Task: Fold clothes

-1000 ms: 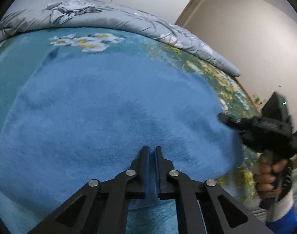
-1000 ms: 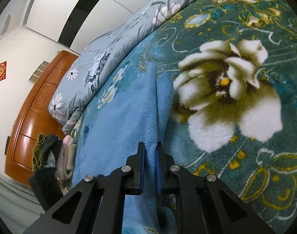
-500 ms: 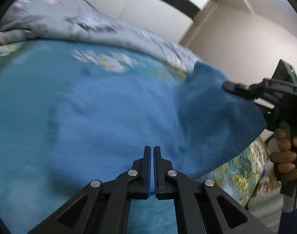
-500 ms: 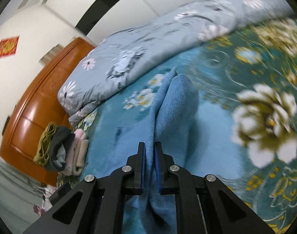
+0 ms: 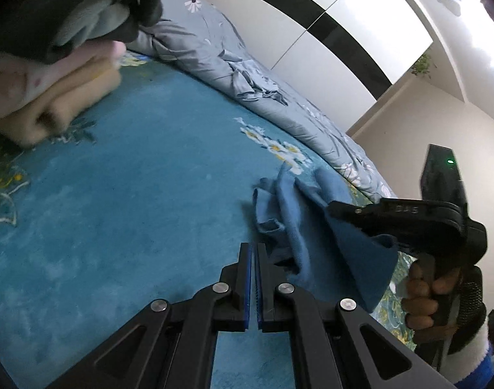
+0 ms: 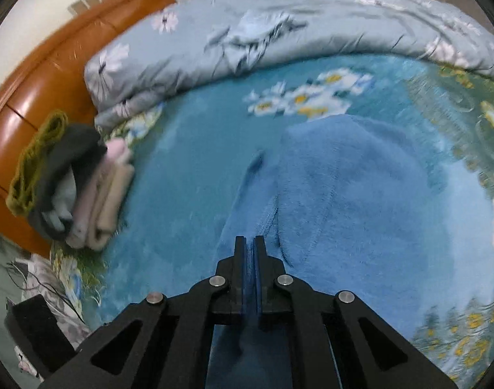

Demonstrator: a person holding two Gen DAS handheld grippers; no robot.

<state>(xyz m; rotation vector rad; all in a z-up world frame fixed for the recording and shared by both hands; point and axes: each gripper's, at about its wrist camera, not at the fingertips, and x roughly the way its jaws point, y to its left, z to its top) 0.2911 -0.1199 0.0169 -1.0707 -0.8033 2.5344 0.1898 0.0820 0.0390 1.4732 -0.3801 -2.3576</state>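
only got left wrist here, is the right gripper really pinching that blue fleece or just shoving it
Observer: Pinching. In the right wrist view the blue fleece garment runs between the right gripper's pads, with the jaws closing on it, and hangs below them.
Operator: hows the rest of it lying
Observer: As one broad mound on the teal blanket ahead of that gripper, short of the white flower print.
Operator: whats topmost at my upper left, its cut off
Observer: The folded pile there is topped by an olive-green knit piece, lying on the dark grey garment.
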